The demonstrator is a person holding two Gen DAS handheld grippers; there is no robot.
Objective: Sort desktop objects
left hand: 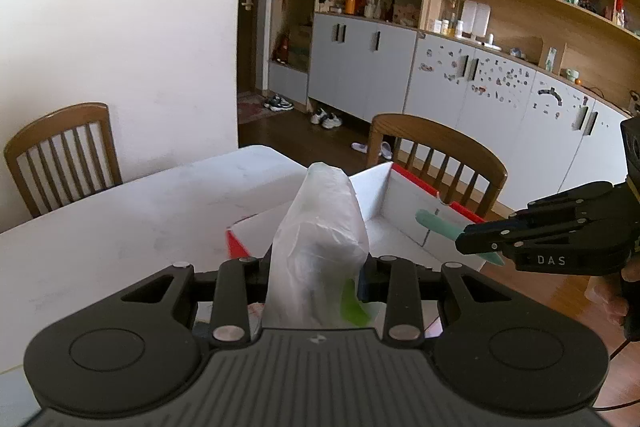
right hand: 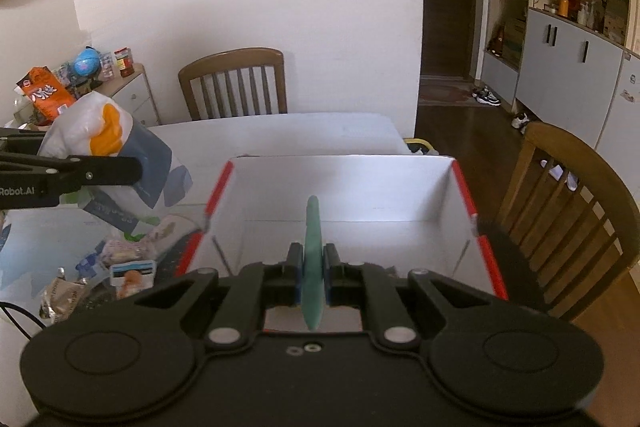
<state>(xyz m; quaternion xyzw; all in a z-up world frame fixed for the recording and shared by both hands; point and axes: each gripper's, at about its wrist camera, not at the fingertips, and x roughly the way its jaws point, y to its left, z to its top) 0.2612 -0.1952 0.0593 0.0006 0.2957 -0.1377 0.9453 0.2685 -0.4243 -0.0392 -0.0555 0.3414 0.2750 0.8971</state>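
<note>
Plastic bag [left hand: 320, 247], white and crinkled, printed with an orange patch and blue-grey panels on the side seen from the right wrist view, pinched between the fingers of the left gripper [left hand: 316, 279]; it stands upright out of the claw, held in the air above the tabletop [left hand: 120, 219] just outside the near-left corner of the box [right hand: 464, 183]. Something green shows through the bag's lower part. Teal flat tool [right hand: 313, 259], long and thin, edge-on, clamped between the pressed-together fingers of the right gripper [right hand: 313, 279]; its tip points forward over the open box, whose floor below it is bare. Box: white inside, red along its rims, sitting at the tabletop's far-right corner. Left of the box, toward the tabletop's near-left edge, a litter of small wrapped packets [right hand: 120, 263] and a crumpled foil wrapper [right hand: 60, 297]. Wooden chair [right hand: 234, 83] beyond the far edge; a second chair [right hand: 576, 227] at the right edge, beside the box. White wall behind, grey cabinets [left hand: 360, 63] farther off.
</note>
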